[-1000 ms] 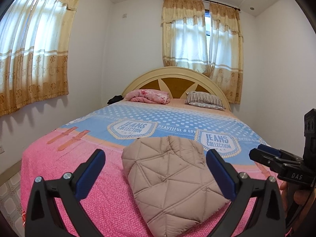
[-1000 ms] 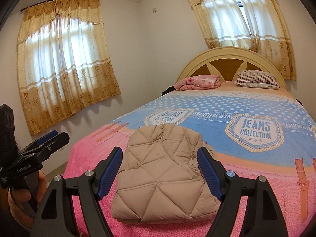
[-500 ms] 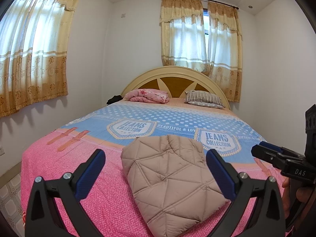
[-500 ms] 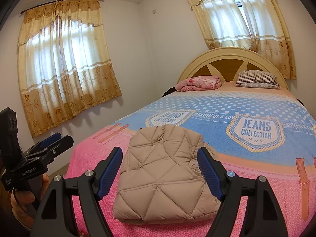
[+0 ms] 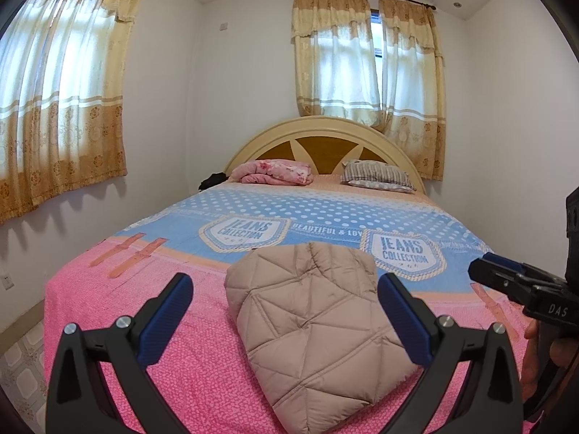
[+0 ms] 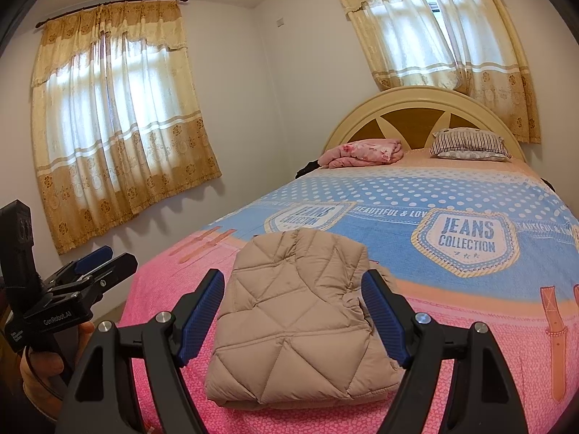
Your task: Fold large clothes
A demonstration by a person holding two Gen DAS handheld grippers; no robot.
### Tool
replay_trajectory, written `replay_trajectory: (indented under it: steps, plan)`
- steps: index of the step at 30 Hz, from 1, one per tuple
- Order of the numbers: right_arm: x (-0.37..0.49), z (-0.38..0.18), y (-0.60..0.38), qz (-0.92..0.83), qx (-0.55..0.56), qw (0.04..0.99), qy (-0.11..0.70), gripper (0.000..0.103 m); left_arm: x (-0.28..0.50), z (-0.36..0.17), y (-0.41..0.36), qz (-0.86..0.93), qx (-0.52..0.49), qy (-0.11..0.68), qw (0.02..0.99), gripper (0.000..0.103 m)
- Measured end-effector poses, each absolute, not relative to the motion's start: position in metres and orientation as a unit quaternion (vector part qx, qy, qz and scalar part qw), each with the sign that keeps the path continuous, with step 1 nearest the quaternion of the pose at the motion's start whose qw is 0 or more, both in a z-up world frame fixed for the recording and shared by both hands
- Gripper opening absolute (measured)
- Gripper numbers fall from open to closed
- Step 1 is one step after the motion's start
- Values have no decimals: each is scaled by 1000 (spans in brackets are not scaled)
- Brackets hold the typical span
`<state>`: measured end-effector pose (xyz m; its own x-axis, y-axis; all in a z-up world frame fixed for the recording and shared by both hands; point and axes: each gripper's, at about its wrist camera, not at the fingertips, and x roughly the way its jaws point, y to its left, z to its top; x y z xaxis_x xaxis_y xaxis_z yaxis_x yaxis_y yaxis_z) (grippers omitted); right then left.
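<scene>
A beige quilted jacket [image 5: 311, 325] lies folded into a compact bundle on the pink foot end of the bed; it also shows in the right wrist view [image 6: 300, 318]. My left gripper [image 5: 286, 285] is open and empty, held back from the bed with the bundle seen between its fingers. My right gripper [image 6: 293, 282] is open and empty too, also held off the jacket. The right gripper shows at the right edge of the left wrist view [image 5: 514, 285], and the left gripper shows at the left edge of the right wrist view [image 6: 90, 267].
The bed has a pink and blue "Jeans Collection" cover [image 5: 325, 213]. A folded pink blanket [image 5: 275, 171] and a striped pillow [image 5: 376, 175] lie by the arched headboard [image 5: 325, 137]. Curtained windows are on the left and back walls. Tiled floor [image 5: 18, 365] is left of the bed.
Both grippers have drifted back and slightly up from the bed. The jacket has not moved, and both grippers stay open.
</scene>
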<state>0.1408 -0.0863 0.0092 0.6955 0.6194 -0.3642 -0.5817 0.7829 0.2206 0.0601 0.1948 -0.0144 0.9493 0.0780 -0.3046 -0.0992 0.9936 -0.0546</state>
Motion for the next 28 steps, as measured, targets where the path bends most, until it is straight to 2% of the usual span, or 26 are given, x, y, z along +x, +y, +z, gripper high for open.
replay_trajectory:
  steps: [28]
  plan:
    - [137, 10, -85, 335, 32, 918, 208, 79, 55, -10, 187, 66, 3, 130, 989, 103]
